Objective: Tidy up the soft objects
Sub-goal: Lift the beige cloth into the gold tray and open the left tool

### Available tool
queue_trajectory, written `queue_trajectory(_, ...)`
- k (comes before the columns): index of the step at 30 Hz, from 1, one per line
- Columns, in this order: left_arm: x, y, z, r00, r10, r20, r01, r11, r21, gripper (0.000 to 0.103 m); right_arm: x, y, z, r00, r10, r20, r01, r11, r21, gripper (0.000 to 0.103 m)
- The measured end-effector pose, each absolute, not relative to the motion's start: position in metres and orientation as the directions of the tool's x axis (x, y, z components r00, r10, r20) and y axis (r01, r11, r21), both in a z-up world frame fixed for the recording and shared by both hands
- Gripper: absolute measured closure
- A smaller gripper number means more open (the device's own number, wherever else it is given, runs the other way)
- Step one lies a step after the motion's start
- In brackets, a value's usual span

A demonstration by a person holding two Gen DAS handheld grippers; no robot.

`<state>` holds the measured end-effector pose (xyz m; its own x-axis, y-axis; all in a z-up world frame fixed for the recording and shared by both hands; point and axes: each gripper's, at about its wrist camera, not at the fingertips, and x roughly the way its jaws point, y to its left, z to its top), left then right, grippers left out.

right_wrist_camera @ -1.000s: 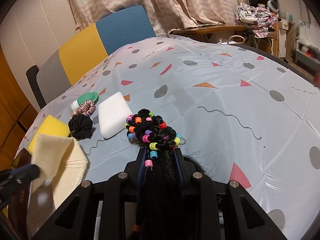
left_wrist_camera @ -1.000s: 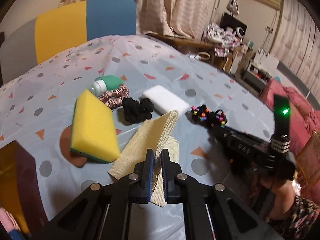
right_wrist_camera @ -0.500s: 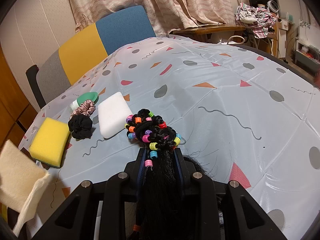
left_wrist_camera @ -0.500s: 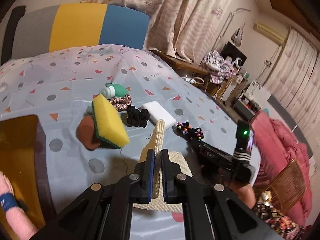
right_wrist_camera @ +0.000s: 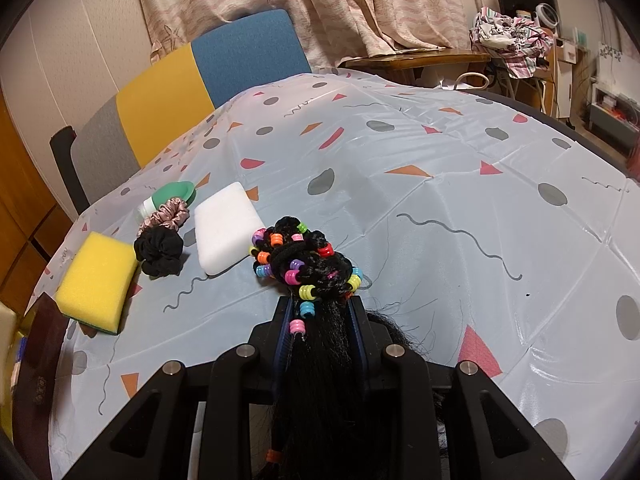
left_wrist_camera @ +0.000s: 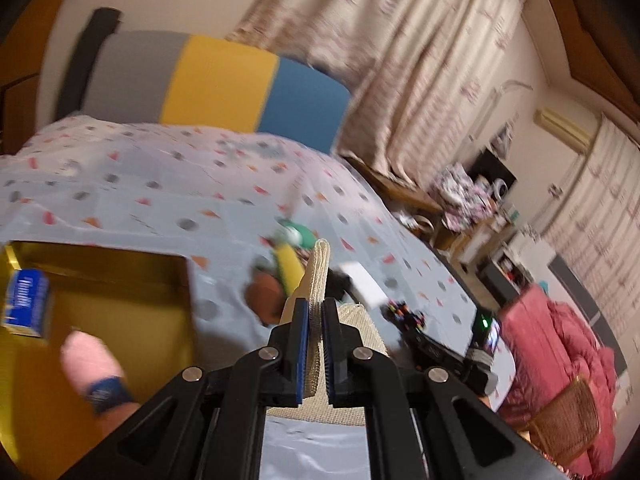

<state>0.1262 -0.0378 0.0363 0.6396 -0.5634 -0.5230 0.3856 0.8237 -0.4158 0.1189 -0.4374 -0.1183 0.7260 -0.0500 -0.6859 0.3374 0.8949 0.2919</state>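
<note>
My left gripper (left_wrist_camera: 315, 312) is shut on a beige woven cloth (left_wrist_camera: 318, 272) and holds it in the air off the table's left edge, beside a yellow box (left_wrist_camera: 120, 304). My right gripper (right_wrist_camera: 320, 312) is shut on a black hair bundle with coloured beads (right_wrist_camera: 304, 260), resting low over the table. On the table lie a yellow sponge (right_wrist_camera: 98, 278), a black scrunchie (right_wrist_camera: 159, 250), a pink scrunchie (right_wrist_camera: 170, 214), a white foam block (right_wrist_camera: 226, 226) and a green-and-white bottle (right_wrist_camera: 172, 196).
The patterned tablecloth (right_wrist_camera: 440, 200) covers the table. A chair with grey, yellow and blue back (right_wrist_camera: 192, 92) stands behind it. A blue packet (left_wrist_camera: 26, 304) lies in the yellow box. A hand with a blue wristband (left_wrist_camera: 100, 376) is at lower left.
My left gripper has lifted the beige cloth off the table and swung it left toward the yellow box. The right gripper has stayed still with the beaded hair.
</note>
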Motion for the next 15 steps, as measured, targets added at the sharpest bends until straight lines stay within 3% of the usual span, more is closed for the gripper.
queue_trajectory(15,0.123,0.109,0.03,0.786,-0.308,-0.536,0.122,0.927,-0.354,0.098,0.124,-0.426,-0.116,0.696,-0.095,-0.712,0.337,0.918,0.207,0.075)
